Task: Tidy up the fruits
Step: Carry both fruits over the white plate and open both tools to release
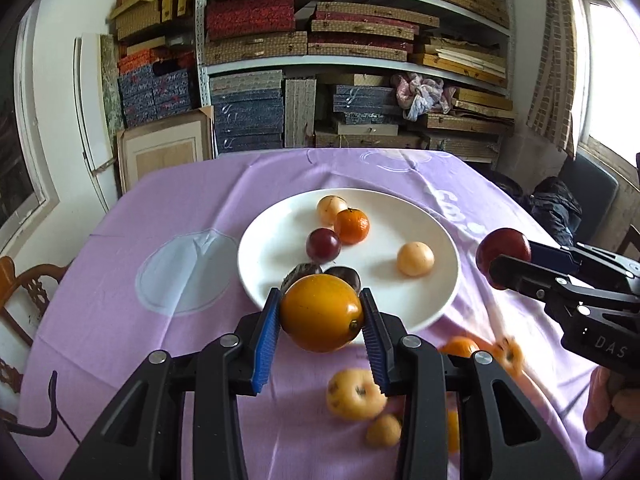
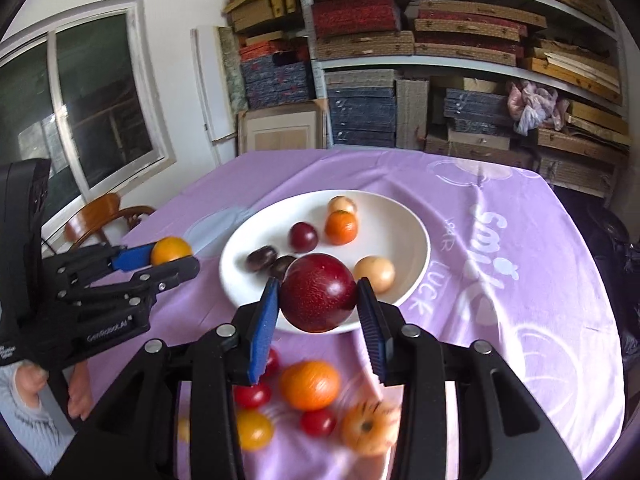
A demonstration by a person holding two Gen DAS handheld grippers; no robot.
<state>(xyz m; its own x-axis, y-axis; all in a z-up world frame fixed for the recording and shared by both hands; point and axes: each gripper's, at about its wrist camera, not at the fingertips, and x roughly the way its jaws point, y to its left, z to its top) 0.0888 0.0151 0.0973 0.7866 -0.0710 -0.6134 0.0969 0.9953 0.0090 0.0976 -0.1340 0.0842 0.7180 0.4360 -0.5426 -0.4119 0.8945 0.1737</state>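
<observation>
The left gripper [image 1: 320,312] is clamped on a yellow-orange fruit [image 1: 322,312], its blue pads pressing both sides, and it hangs above the near rim of the white plate [image 1: 400,208]. The right gripper [image 2: 318,300] is likewise clamped, on a dark red plum [image 2: 318,298], held just over the plate's near edge, so each fruit is off the cloth and neither is set down yet. The plate sits around the middle of the tabletop, on a lilac tablecloth [image 1: 160,208], and already carries six fruits: a mandarin [image 1: 351,226], a small plum [image 1: 323,245], two pale round fruits [image 1: 415,259] and two dark ones at the near rim, partly hidden behind the held fruit. Judging by that, the sorting is well under way but not finished. Near the tabletop's front edge, below the grippers, loose fruit lies on the cloth: an orange [image 2: 310,385], red cherry tomatoes [image 2: 318,422], a yellow tomato [image 2: 253,429] and a blurred persimmon-like fruit [image 2: 370,428]. These remain to be gathered once the two carried fruits are released onto the plate.
</observation>
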